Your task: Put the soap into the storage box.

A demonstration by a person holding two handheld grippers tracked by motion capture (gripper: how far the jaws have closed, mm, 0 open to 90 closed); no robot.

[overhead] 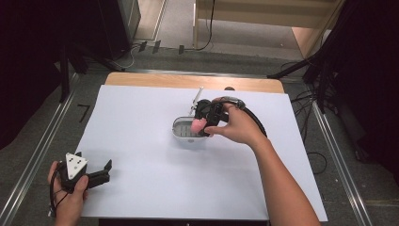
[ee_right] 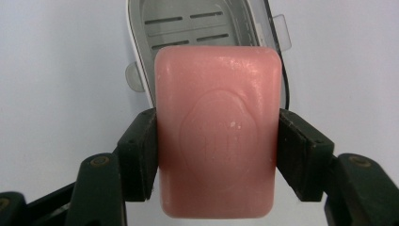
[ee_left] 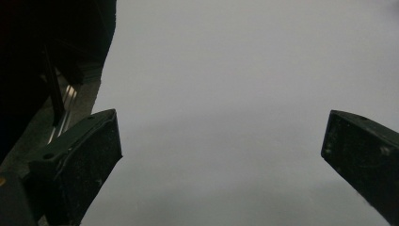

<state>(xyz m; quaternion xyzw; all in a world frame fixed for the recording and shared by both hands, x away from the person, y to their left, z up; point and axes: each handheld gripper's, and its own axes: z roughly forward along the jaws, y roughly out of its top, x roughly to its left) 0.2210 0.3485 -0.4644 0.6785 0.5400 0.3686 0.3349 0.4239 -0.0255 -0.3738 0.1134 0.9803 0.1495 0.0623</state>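
Note:
A pink bar of soap (ee_right: 217, 132) with an embossed stamp sits clamped between the two black jaws of my right gripper (ee_right: 217, 155). In the high view that gripper (overhead: 205, 123) holds the soap (overhead: 198, 125) just over the near rim of a white soap box (overhead: 181, 128) at the table's middle. The box's slotted grey drain insert (ee_right: 188, 26) lies open below and beyond the soap. My left gripper (overhead: 94, 165) rests near the table's front left corner, jaws spread wide, and only bare white sheet lies between its jaws (ee_left: 221, 155).
A white sheet (overhead: 141, 155) covers the table, with a strip of wood (overhead: 188, 81) bare at the far edge. The box's lid (overhead: 196, 99) stands raised behind the box. Metal floor rails (overhead: 33, 160) run along both sides, and cables (overhead: 310, 155) lie at the right.

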